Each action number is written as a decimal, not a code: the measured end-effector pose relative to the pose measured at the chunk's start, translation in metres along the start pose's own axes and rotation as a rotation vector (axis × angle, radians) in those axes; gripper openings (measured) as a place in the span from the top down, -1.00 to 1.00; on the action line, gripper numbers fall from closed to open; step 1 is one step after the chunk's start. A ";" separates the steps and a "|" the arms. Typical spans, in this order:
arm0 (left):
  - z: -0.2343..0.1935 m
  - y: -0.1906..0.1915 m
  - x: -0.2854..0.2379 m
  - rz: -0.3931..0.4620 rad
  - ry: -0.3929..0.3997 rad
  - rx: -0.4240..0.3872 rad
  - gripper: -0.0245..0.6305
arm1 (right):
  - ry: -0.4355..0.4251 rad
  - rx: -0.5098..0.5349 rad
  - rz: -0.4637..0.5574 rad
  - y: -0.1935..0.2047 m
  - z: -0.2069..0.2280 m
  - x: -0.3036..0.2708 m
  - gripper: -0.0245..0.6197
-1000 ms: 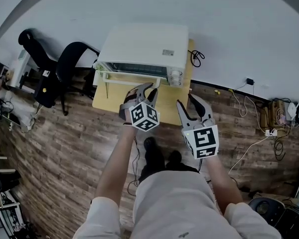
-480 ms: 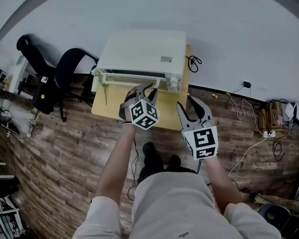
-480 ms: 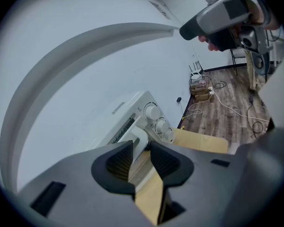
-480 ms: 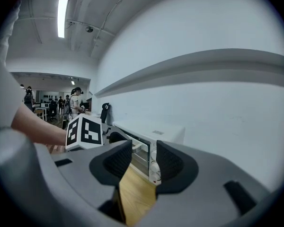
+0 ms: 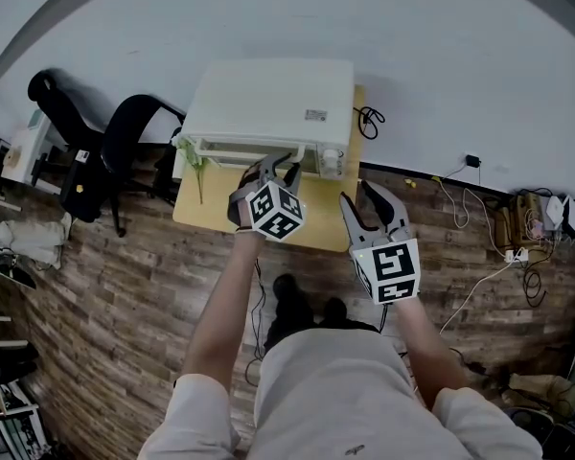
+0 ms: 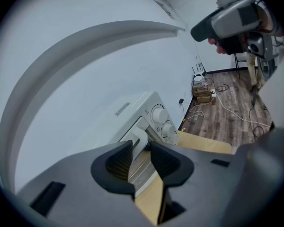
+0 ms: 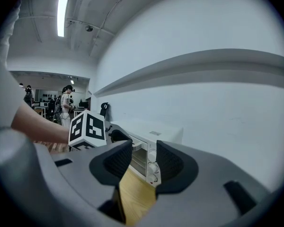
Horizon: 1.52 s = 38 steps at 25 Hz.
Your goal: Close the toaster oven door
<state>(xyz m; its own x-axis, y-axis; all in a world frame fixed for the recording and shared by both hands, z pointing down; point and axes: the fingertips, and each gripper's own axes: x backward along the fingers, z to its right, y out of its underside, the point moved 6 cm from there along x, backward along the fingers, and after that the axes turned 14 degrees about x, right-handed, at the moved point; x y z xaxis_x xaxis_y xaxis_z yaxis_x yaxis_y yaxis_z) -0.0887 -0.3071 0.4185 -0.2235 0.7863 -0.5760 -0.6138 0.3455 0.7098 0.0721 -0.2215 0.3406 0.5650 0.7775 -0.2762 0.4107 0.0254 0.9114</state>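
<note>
toaster oven door (image 5: 256,148) is seen upright, or very nearly so, against the front of the white toaster oven (image 5: 268,99); whether it is fully shut cannot be told. the oven is set at the far side of a small yellow wooden table (image 5: 216,209), against a white wall (image 5: 441,56), with its control knobs (image 5: 332,155) at the right end of its front.

the left gripper (image 5: 278,167) is held right at the oven front, near the right end of the door. its jaws are parted by only a narrow gap, and the rounded end of the white door handle (image 6: 138,138) is seen in that gap, just past the tips. nothing is clamped, and contact with the handle cannot be made out.

the right gripper (image 5: 362,199) is held to the right of the left one, nearer the person, above the near right part of the table and apart from the oven. its jaws are moderately open with nothing between them; only the tabletop and the knob end of the oven are seen through the gap. the left gripper's marker cube (image 7: 87,126) is seen to the left in the right gripper view.

two black office chairs (image 5: 125,127) are placed left of the table on a wooden plank floor (image 5: 125,286), and cables (image 5: 479,276) are strewn on the floor to the right.
</note>
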 end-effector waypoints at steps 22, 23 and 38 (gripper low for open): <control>-0.008 -0.002 -0.005 -0.046 0.102 0.006 0.56 | 0.000 -0.026 -0.006 0.010 0.012 -0.011 0.47; -0.008 -0.003 -0.005 -0.045 0.102 0.007 0.56 | 0.001 -0.027 -0.005 0.011 0.013 -0.011 0.47; -0.002 -0.002 0.002 -0.018 0.013 0.026 0.56 | 0.013 -0.022 0.000 0.011 0.014 0.006 0.47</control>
<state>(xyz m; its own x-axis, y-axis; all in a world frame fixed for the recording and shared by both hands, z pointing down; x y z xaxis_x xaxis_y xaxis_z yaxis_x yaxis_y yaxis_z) -0.0891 -0.3074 0.4148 -0.2224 0.7729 -0.5943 -0.5979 0.3733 0.7093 0.0897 -0.2256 0.3446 0.5557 0.7855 -0.2724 0.3945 0.0393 0.9181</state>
